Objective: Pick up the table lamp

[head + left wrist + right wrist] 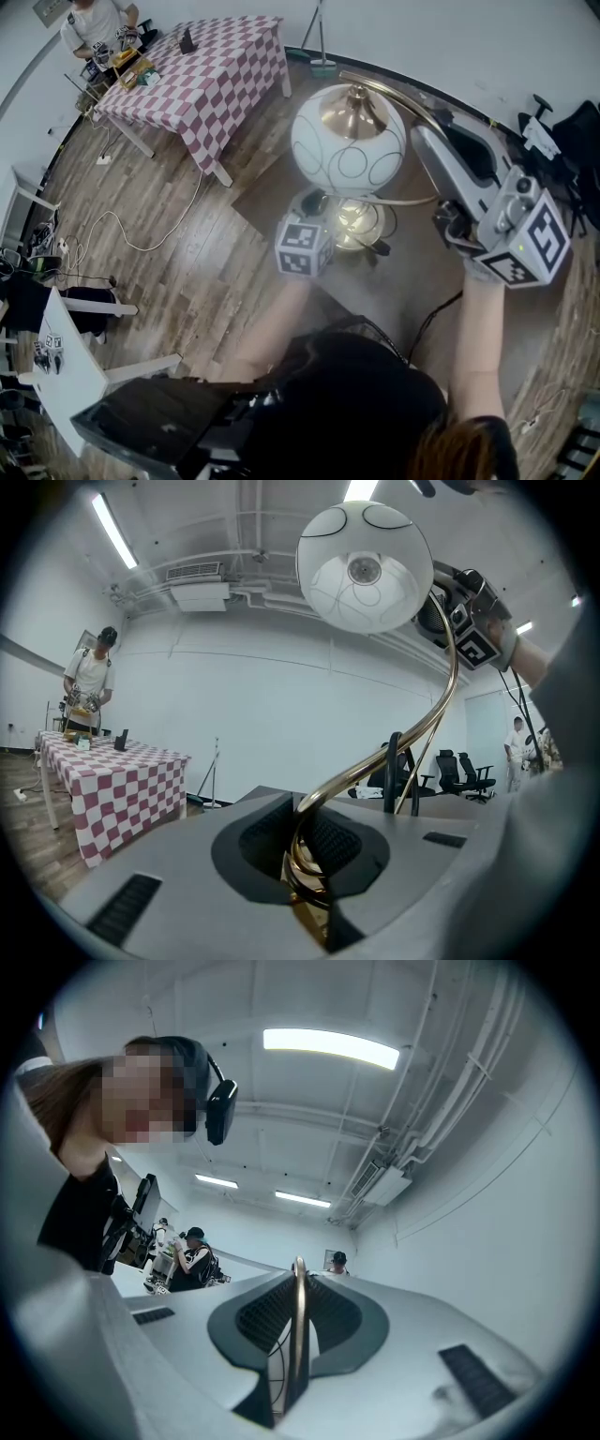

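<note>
Directly in front of the person, above the dark table [270,204], stands the table lamp [349,155], taken at two points. The left gripper [305,860] has its jaws closed on the curled lower end of the brass stem [442,691], close to the base [360,225]. The right gripper [295,1335] has its jaws pinched on the upper run of the same stem, near the globe shade [366,564]. Whether the base is clear of the table cannot be determined. Handling, as a judgement: the stem is rigid metal but smooth and polished, so it may rotate or slide in the pads. The shade looks brittle and places weight high, making the lamp top-heavy. Grip the stem only, never the globe, and keep the low grip near the base to control swing. Count: one lamp, one shade, one base, two grippers, both engaged. One checked table [211,80] stands well apart at the back, with one person [94,23] beside it.
</note>
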